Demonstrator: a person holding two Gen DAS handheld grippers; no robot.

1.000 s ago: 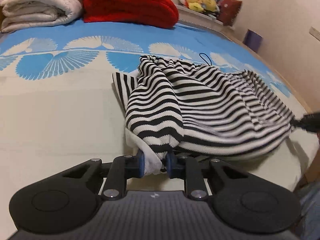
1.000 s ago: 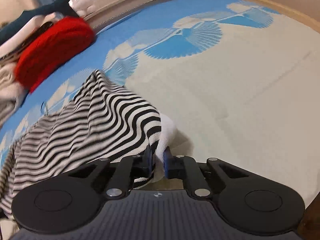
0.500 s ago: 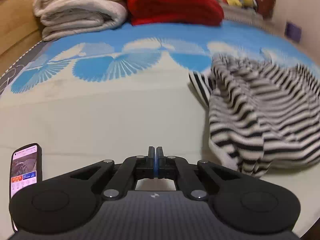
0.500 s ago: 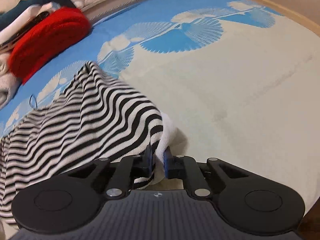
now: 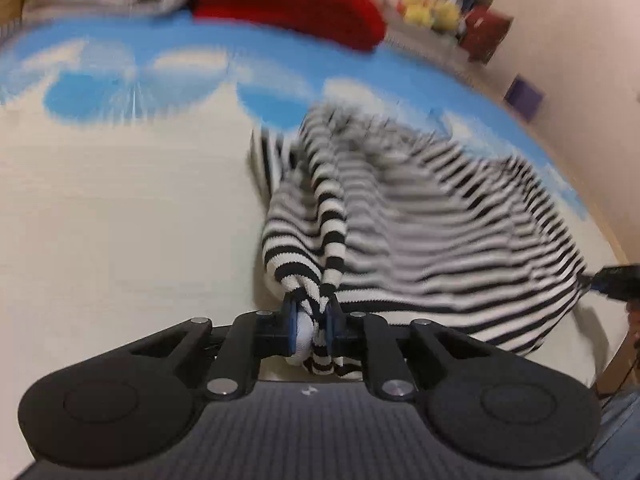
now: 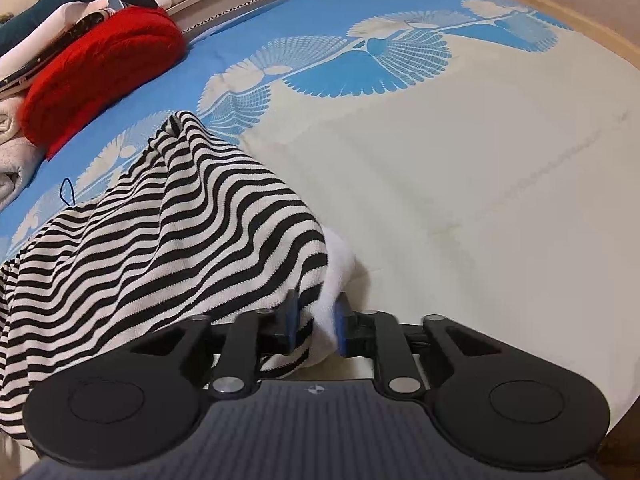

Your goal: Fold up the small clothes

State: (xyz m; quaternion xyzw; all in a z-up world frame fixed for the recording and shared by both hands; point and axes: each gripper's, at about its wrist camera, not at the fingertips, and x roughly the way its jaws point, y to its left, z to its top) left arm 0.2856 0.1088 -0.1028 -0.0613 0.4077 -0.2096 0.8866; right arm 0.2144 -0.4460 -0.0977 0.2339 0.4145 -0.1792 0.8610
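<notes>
a black-and-white striped knit top (image 5: 420, 216) lies bunched up on the blue-and-cream bed cover (image 6: 460, 184), its two near corners lifted.

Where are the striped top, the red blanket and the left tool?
striped top (image 6: 168, 240): right wrist view, middle of the striped cloth.
red blanket (image 6: 100, 76): right wrist view, its top surface.
left tool (image 5: 310, 322): left wrist view, midway between its fingertips, clamped on the top.

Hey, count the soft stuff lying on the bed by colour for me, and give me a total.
Black-and-white striped garment: 1
Red folded blanket: 1
Beige folded blanket: 1
Total: 3
</notes>
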